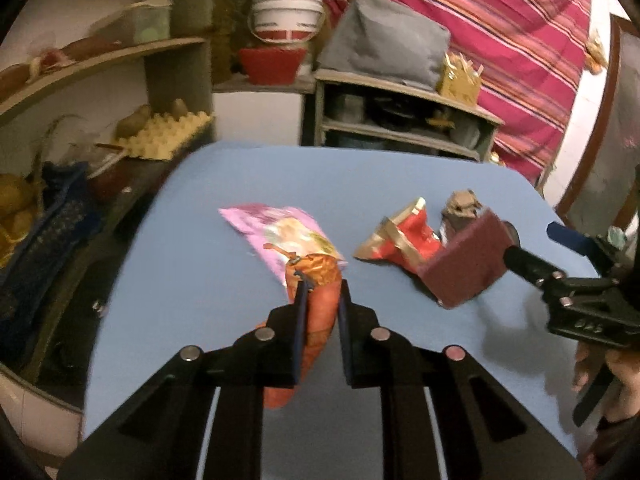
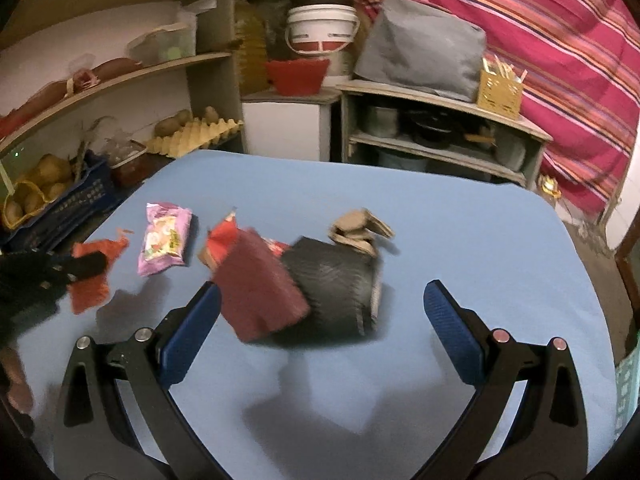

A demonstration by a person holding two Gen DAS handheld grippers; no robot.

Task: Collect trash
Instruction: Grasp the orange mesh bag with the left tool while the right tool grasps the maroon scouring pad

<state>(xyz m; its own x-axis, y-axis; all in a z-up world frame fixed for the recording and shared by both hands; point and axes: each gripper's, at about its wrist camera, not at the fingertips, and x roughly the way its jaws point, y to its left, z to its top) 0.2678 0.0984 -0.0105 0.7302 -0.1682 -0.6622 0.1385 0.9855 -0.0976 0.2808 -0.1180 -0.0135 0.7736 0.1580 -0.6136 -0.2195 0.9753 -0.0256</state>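
Observation:
My left gripper [image 1: 323, 288] is shut on an orange wrapper [image 1: 320, 316] and holds it above the blue table [image 1: 200, 280]; it also shows in the right wrist view [image 2: 90, 276]. A pink snack packet [image 1: 280, 232] lies just beyond it, also seen in the right wrist view [image 2: 164, 244]. A red and gold wrapper [image 1: 404, 240] and a crumpled brown paper [image 1: 462, 204] lie further right. My right gripper [image 2: 320, 304] is open. A maroon box with a black sleeve [image 2: 304, 292] is blurred between its fingers, apparently in mid-air; it shows in the left wrist view [image 1: 464, 264].
Shelves with potatoes and an egg tray [image 2: 192, 132] stand at the left. A blue crate [image 2: 64, 204] sits by the table's left edge. A low shelf unit [image 2: 440, 136] with a grey bag stands behind, before a striped pink curtain [image 2: 560, 60].

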